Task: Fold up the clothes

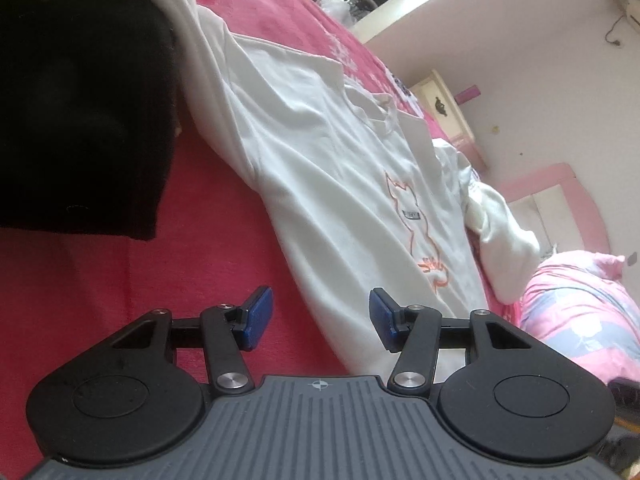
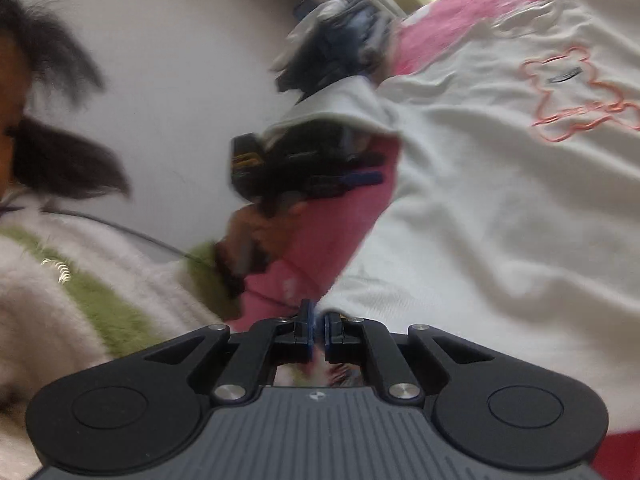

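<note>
- My left gripper (image 1: 320, 318) is spread wide, with nothing between its blue pads (image 1: 256, 318).
- It floats low over the pink bed cover (image 1: 100, 280), just beside the bottom edge of the white shirt (image 1: 320, 168).
- The white shirt lies spread out on the pink bed cover. It has an orange outline drawing (image 1: 416, 220) on the front, a bit like a small animal.
- In the left wrist view, something big and black (image 1: 80, 100) fills the top left corner. I cannot tell what it is.
- A pink and blue blanket (image 1: 580, 308) is bunched up at the far right, past the shirt.
- My right gripper (image 2: 318, 328) is squeezed tight, its blue pads nearly touching.
- It seems to pinch the bottom edge of the white shirt (image 2: 500, 220), though the picture is blurry there.
- From the right wrist view I see my other gripper (image 2: 304, 168) across the shirt, near a lifted corner of cloth.
- My fluffy white and green sleeve (image 2: 100, 300) shows at the left.
</note>
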Available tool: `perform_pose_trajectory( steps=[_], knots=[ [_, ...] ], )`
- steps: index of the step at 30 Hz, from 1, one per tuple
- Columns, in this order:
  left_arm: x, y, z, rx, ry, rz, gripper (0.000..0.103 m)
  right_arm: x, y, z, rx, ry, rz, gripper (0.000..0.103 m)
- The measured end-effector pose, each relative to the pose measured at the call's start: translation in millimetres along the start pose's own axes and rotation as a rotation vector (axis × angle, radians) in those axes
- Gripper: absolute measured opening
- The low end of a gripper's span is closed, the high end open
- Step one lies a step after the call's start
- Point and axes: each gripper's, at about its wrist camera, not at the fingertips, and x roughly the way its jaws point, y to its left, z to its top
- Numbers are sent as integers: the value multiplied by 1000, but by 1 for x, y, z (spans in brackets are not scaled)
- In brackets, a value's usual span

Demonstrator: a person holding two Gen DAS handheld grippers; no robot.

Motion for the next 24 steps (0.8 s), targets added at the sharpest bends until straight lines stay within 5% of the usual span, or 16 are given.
perform_pose_trajectory(
  steps=[6, 10, 15, 24],
  knots=[
    [-10, -1, 3, 10, -12, -8, 53, -70, 36, 45, -153, -215, -34, 6],
    [-14, 0, -2, 16, 17, -31, 53, -40, 51, 21, -188, -53, 35, 6],
    [-18, 3, -16, 38, 84, -31, 53, 46, 6, -51, -8, 216, 32, 6],
    [-6, -17, -54, 46, 258, -194, 53, 62, 6, -47, -56, 245, -36, 6]
  ],
)
